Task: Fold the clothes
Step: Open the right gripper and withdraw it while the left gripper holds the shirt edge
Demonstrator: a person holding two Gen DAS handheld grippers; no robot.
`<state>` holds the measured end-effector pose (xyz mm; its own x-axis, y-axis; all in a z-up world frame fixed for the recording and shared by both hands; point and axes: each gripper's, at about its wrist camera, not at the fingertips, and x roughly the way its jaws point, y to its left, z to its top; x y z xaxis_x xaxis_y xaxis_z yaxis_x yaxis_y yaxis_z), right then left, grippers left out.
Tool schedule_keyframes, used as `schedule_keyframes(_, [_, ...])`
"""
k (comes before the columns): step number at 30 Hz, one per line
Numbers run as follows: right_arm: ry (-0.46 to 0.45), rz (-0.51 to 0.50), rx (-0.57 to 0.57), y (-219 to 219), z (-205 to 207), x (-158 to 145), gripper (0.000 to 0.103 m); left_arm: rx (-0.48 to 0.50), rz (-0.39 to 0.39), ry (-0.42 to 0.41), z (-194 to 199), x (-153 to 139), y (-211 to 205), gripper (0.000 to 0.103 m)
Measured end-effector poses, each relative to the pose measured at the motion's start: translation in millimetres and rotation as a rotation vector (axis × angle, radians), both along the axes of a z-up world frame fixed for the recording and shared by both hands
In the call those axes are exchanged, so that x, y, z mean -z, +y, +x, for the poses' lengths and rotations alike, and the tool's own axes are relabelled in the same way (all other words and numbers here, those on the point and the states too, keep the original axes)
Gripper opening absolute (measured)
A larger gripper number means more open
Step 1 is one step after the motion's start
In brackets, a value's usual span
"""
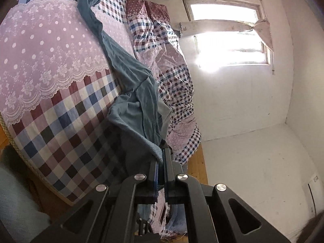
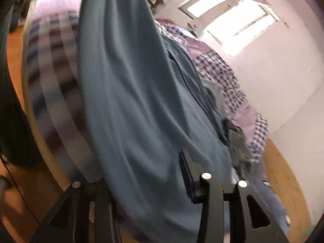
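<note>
The bed (image 1: 50,93) lies ahead of both jaws. A blue-grey garment (image 1: 129,77), rumpled and fleecy, stretches lengthwise away from the left gripper (image 1: 161,160), whose jaws clench its near edge. It drapes over the right gripper (image 2: 145,174); cannot tell those jaws' state.

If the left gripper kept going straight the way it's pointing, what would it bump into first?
Probably the blue garment it is already pinching: the left gripper is shut on its edge, and the cloth stretches ahead along the bed. Past that lies the rumpled checked quilt, though depth is unclear.
</note>
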<state>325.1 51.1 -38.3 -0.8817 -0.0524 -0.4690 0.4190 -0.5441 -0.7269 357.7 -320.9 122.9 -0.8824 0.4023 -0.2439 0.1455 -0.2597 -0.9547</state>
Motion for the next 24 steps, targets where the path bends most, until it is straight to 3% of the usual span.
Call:
schedule_keyframes(5, [0.023, 0.09, 0.068, 50.2, -5.1, 15.6, 0.043, -0.013, -0.033, 0.011, -5.7, -9.4, -2.6, 0.002])
schedule_keyframes(15, [0.087, 0.281, 0.065, 122.4, 9.3, 31.5, 0.039, -0.004, -0.042, -0.007, -16.9, -3.0, 2.0, 0.002])
schedule_keyframes(18, [0.072, 0.313, 0.059, 135.6, 17.6, 35.4, 0.024, -0.005, -0.038, -0.016, -18.3, 0.7, 3.9, 0.002])
schedule_keyframes(20, [0.056, 0.315, 0.058, 139.0, 17.9, 34.8, 0.003, -0.007, -0.038, -0.023, -18.7, 2.5, 4.5, 0.002])
schedule_keyframes(24, [0.026, 0.297, 0.06, 142.1, 13.4, 26.2, 0.0, -0.011, -0.042, -0.036, -17.6, 4.4, 5.3, 0.002])
